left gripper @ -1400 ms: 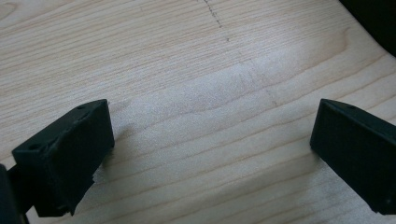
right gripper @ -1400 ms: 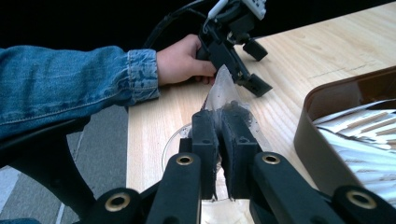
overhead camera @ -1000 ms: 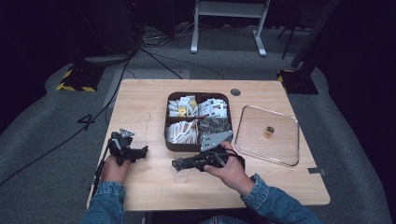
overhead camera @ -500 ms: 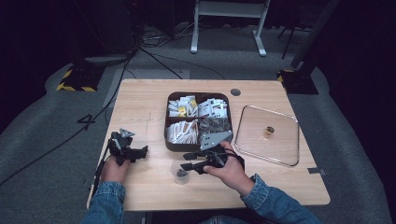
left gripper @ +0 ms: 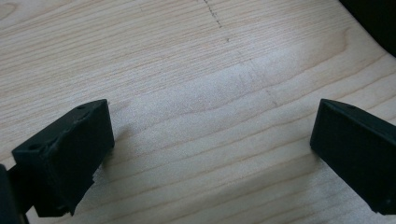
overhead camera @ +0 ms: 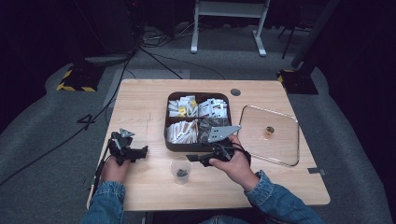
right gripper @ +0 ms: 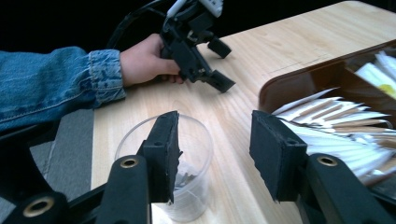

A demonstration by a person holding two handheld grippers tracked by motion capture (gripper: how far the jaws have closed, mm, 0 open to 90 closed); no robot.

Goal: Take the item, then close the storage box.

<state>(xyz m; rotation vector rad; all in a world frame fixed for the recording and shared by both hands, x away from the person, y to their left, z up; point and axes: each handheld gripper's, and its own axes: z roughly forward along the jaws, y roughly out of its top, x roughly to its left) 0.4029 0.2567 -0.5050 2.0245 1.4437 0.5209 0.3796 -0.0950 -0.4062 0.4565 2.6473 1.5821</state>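
now the cup (overhead camera: 181, 169) stands upright on the desk (overhead camera: 144, 107), just in front of the box (overhead camera: 168, 140) of packets, with a dark packet (overhead camera: 181, 174) lying in its bottom. right gripper (overhead camera: 198, 158) is beside the cup; its jaws have just been opening and are released, nothing between them, the cup (right gripper: 175, 158) showing behind the left jaw. left gripper (overhead camera: 136, 152) rests well apart on the desk, jaws spread over bare wood.

judgement: clear thin plastic, so light, slick, easily tipped or crushed. take it across the wall near the rim with a gentle squeeze, or pinch the rim itself. the packet is flat and limp.
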